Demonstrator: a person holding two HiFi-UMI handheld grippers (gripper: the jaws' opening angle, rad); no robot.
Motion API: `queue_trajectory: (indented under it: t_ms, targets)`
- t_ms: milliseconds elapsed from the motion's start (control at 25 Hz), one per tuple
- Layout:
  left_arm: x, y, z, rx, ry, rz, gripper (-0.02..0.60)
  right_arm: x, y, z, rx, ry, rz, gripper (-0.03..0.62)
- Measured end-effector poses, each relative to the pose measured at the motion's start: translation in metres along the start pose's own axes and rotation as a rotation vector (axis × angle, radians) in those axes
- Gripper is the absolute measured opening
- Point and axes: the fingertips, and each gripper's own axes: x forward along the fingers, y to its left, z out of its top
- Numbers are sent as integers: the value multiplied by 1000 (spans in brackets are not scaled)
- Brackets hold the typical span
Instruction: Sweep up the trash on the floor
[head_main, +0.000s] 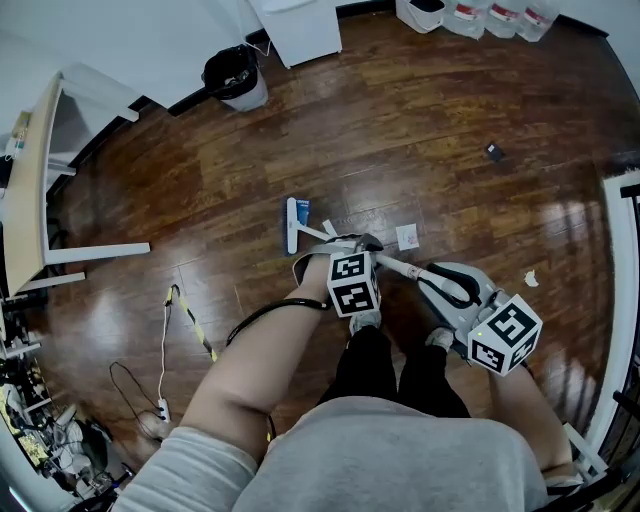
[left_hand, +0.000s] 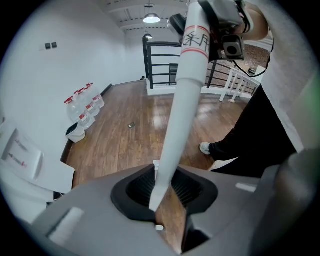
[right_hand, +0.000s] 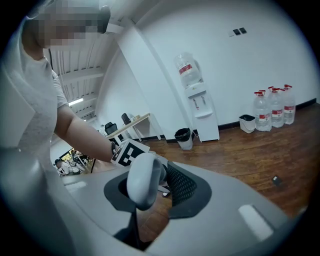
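Wood-plank floor (head_main: 420, 130), open room, white walls. Nearest: right gripper (head_main: 462, 292), jaws closed round the rounded grip end of the broom (head_main: 405, 268), beside the person's shoes. Next: left gripper (head_main: 345, 248), jaws clamped on the white shaft partway down. Broom long axis: low slant from the right gripper forward and leftward; broom head (head_main: 296, 223) on the floor at the far end, set crosswise to the shaft. Trash: flat white paper scrap (head_main: 407, 237) just right of the shaft, near the head; white crumpled bit (head_main: 531, 279) off to the right; small dark item (head_main: 494, 151) well beyond. Far: black bin (head_main: 236, 76) by the wall. Handling note: likely best to keep both grips firm, hold the head flat to the boards, and draw the nearest scrap in with short strokes.
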Motion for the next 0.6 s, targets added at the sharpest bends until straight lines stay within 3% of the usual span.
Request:
queue_trajectory:
  t_ms: [280,600]
  targets:
    - [24,-30,78,66,-30,-19,92,-80,-19,-15,29,-28,-77,98]
    - [67,-80,208,175,-97,-49,91,-210,-55,-42,56,-77,-201,106]
